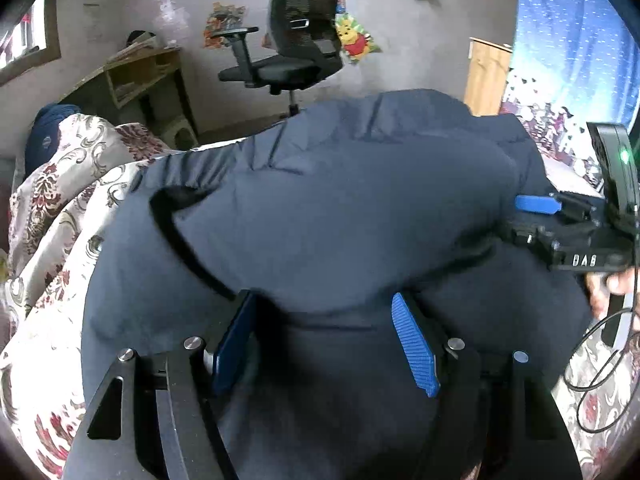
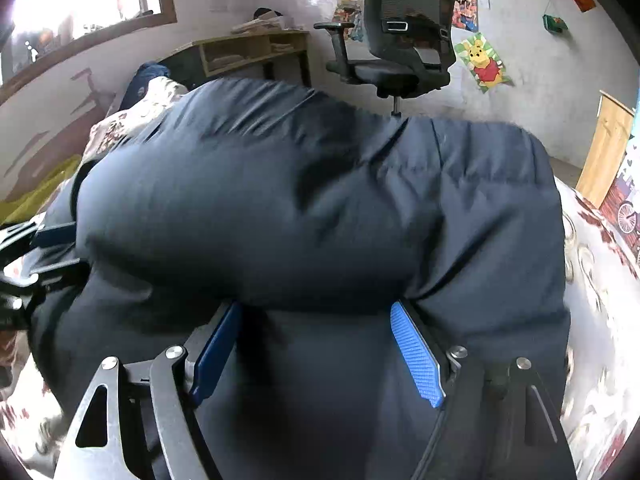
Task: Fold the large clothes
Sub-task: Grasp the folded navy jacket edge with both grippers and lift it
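Note:
A large dark navy puffer jacket lies bunched on a floral bedspread; it fills the right wrist view too. My left gripper is open, its blue fingers wide apart and pushed under a puffy fold of the jacket. My right gripper is open too, its blue fingers spread against the jacket's folded edge. The right gripper also shows at the right edge of the left wrist view, one blue pad against the jacket's side. The left gripper's frame shows at the left edge of the right wrist view.
A black office chair stands beyond the bed, by a wall with posters. A wooden desk with shelves is at the left. A blue curtain hangs at the right. A black cable trails from the right gripper.

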Demonstrator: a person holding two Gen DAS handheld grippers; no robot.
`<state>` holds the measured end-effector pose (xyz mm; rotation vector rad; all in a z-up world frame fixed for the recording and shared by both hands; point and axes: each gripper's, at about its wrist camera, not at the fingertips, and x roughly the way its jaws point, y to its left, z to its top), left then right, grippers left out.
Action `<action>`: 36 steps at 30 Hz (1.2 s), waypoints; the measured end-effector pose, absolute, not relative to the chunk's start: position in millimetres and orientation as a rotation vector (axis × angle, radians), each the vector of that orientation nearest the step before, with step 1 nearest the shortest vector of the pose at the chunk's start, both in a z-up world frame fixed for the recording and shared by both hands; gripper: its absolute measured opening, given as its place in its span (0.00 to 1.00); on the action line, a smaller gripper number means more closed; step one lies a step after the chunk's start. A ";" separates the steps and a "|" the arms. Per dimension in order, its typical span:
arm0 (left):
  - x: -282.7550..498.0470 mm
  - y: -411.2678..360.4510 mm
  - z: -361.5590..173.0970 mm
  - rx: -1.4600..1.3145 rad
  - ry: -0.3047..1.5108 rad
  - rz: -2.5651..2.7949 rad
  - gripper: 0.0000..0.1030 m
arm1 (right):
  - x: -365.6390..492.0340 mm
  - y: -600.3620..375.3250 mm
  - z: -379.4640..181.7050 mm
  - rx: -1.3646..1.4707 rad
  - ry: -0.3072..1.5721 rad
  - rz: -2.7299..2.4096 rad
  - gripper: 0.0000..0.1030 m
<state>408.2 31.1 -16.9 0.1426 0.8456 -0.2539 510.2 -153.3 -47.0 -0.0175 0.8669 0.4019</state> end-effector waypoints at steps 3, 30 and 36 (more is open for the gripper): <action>422.1 34.6 -14.3 0.139 0.848 -0.233 0.63 | 537.2 -152.4 -43.5 -0.017 0.898 0.409 0.73; 458.0 46.2 -28.6 0.055 0.898 -0.151 0.81 | 590.1 -152.4 -62.7 0.038 0.949 0.432 0.77; 443.2 60.0 -14.9 -0.014 0.859 -0.148 0.81 | 554.6 -184.1 -38.9 0.099 0.832 0.455 0.77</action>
